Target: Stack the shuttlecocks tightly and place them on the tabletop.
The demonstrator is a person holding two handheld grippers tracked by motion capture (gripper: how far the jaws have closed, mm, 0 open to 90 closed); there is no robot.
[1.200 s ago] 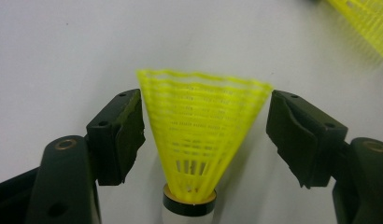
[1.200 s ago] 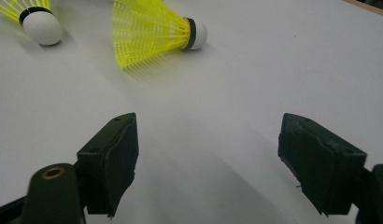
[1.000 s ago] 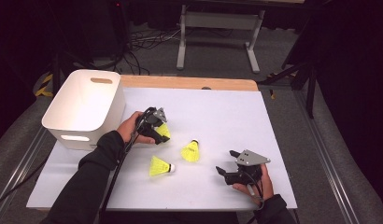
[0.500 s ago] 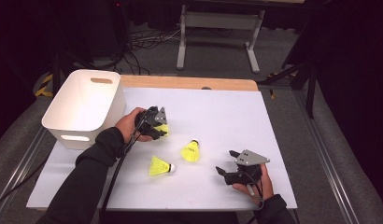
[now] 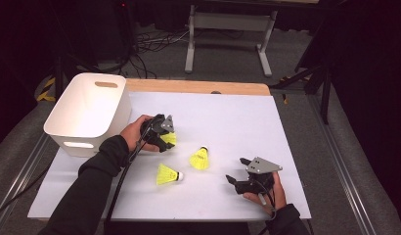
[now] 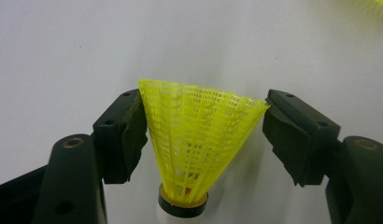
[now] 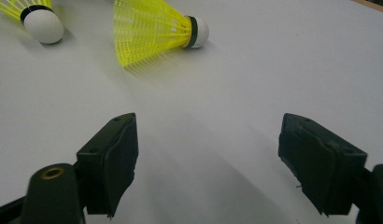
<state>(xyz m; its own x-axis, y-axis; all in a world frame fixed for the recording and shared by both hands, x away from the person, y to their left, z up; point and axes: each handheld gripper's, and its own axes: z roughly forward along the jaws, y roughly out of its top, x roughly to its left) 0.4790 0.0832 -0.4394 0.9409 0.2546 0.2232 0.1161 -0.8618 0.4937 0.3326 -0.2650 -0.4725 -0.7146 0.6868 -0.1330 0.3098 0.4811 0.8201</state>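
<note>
A yellow mesh shuttlecock (image 6: 199,140) with a white cork stands between the jaws of my left gripper (image 6: 206,107), cork end toward the camera. The jaws have just been opening, and the pads (image 6: 133,130) rest at the edge of the skirt without squeezing it. In the high view my left gripper (image 5: 164,137) sits beside the white bin with that shuttlecock (image 5: 170,139) at its tips. My right gripper (image 5: 236,170) lies low on the table at the front right, open with nothing in it (image 7: 206,135). Two more shuttlecocks (image 5: 200,158) (image 5: 167,175) lie on their sides between the hands.
A white plastic bin (image 5: 76,144) with handle slots stands at the table's left. White sheet (image 5: 228,117) covers the table, with a wooden strip (image 5: 198,87) along the far edge. The right gripper view shows the two loose shuttlecocks (image 7: 154,28) (image 7: 35,16) ahead of its jaws.
The left gripper has shifted slightly around its shuttlecock. Both hands stay where they were, and the loose shuttlecocks have not moved.
</note>
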